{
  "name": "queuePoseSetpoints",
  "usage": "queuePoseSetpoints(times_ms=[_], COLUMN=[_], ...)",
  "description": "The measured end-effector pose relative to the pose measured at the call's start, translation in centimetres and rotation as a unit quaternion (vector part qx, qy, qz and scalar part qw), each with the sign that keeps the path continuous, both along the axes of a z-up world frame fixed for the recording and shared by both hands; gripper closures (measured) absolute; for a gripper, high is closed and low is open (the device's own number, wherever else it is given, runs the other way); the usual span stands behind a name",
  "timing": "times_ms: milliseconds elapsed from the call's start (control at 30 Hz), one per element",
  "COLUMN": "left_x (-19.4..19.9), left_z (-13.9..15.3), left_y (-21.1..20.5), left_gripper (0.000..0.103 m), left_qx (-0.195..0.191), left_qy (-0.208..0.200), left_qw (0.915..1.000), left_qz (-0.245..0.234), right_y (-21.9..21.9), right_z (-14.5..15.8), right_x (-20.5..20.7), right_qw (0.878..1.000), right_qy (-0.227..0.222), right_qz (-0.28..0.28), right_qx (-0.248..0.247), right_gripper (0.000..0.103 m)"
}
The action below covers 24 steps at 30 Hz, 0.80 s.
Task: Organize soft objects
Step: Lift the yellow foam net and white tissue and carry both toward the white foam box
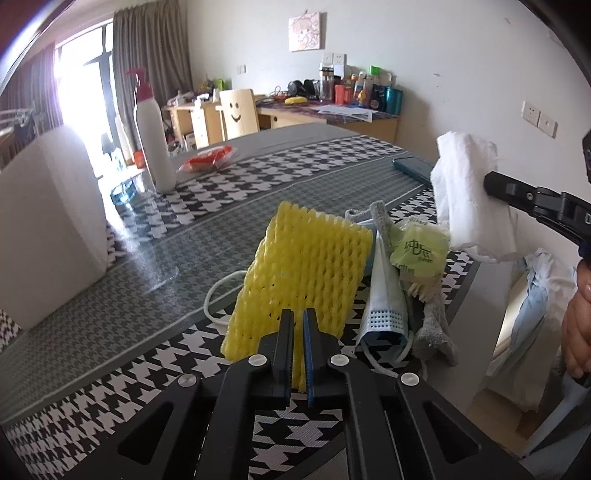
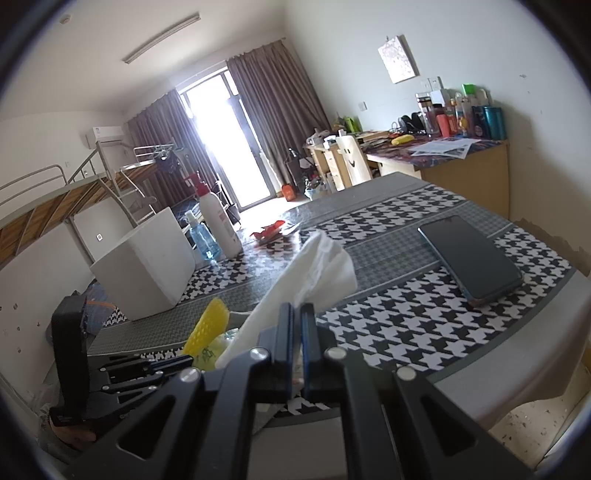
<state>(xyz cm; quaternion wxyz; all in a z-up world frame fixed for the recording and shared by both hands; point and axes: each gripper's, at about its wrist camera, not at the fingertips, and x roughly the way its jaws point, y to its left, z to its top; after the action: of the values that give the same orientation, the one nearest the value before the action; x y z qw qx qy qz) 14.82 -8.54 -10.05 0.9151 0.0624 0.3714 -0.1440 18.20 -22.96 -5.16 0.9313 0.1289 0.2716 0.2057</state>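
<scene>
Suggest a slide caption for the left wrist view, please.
Left claw shut on yellow foam net; right claw holds white cloth.

A table [image 2: 461, 325] with a black-and-white houndstooth cloth bore a dark phone [image 2: 471, 256] lying flat, a white box [image 2: 147, 269], a white spray bottle [image 1: 153, 136] with a red nozzle, a small blue bottle [image 2: 203, 240] beside it, and a red wrapper [image 1: 207, 158]. Behind stood a cluttered wooden desk [image 2: 465, 173], brown curtains [image 2: 280, 110] and a wall picture [image 1: 306, 31].

Yellow mesh foam sleeve [image 1: 303, 273], white folded cloth [image 1: 469, 192], lime-green plastic wrapper [image 1: 419, 251], pale blue pleated face mask [image 1: 384, 306], grey rag [image 1: 432, 328]; black-and-white houndstooth tablecloth [image 1: 258, 177]; white spray bottle with red nozzle [image 1: 153, 136].
</scene>
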Motion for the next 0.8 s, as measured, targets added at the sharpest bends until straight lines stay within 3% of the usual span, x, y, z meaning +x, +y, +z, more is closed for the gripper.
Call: queuePoseSetpoints(times_ms=[67, 133, 167, 200, 433, 600, 633, 700, 800], left_x=[-0.3, -0.5, -0.6, -0.8, -0.3, 0.1, 0.2, 0.3, 0.1], left_z=[0.2, 0.3, 0.3, 0.2, -0.8, -1.4, -1.3, -1.1, -0.6], left_y=[-0.1, -0.3, -0.4, -0.4, -1.0, -1.0, -0.8, -0.4, 0.2], left_gripper=[0.092, 0.07, 0.048, 0.037, 0.037, 0.059, 0.062, 0.077, 0.087], left_qx=[0.014, 0.028, 0.031, 0.034, 0.049, 0.064, 0.061, 0.054, 0.037], left_qy=[-0.011, -0.014, -0.017, -0.022, 0.003, 0.017, 0.018, 0.016, 0.015], left_qw=[0.9998, 0.9995, 0.9993, 0.9992, 0.9988, 0.9978, 0.998, 0.9983, 0.9991], left_qz=[0.002, 0.006, 0.008, 0.008, -0.008, 0.003, 0.004, 0.014, 0.015], right_y=[0.0, 0.0, 0.1, 0.1, 0.2, 0.1, 0.2, 0.2, 0.3], right_z=[0.0, 0.0, 0.0, 0.0, -0.1, -0.2, -0.2, -0.2, -0.2], right_x=[0.0, 0.0, 0.0, 0.0, 0.0, -0.2, -0.2, -0.3, -0.3], right_qw=[1.0, 1.0, 1.0, 1.0, 1.0, 1.0, 1.0, 1.0, 1.0], right_qy=[-0.001, -0.001, -0.001, -0.001, 0.0, 0.001, 0.001, 0.001, 0.001], right_qz=[0.002, 0.004, 0.004, 0.004, 0.004, 0.003, 0.003, 0.004, 0.005], right_qx=[-0.001, -0.002, -0.002, -0.002, -0.002, 0.001, 0.001, 0.0, 0.0], right_gripper=[0.097, 0.097, 0.097, 0.097, 0.097, 0.097, 0.097, 0.097, 0.097])
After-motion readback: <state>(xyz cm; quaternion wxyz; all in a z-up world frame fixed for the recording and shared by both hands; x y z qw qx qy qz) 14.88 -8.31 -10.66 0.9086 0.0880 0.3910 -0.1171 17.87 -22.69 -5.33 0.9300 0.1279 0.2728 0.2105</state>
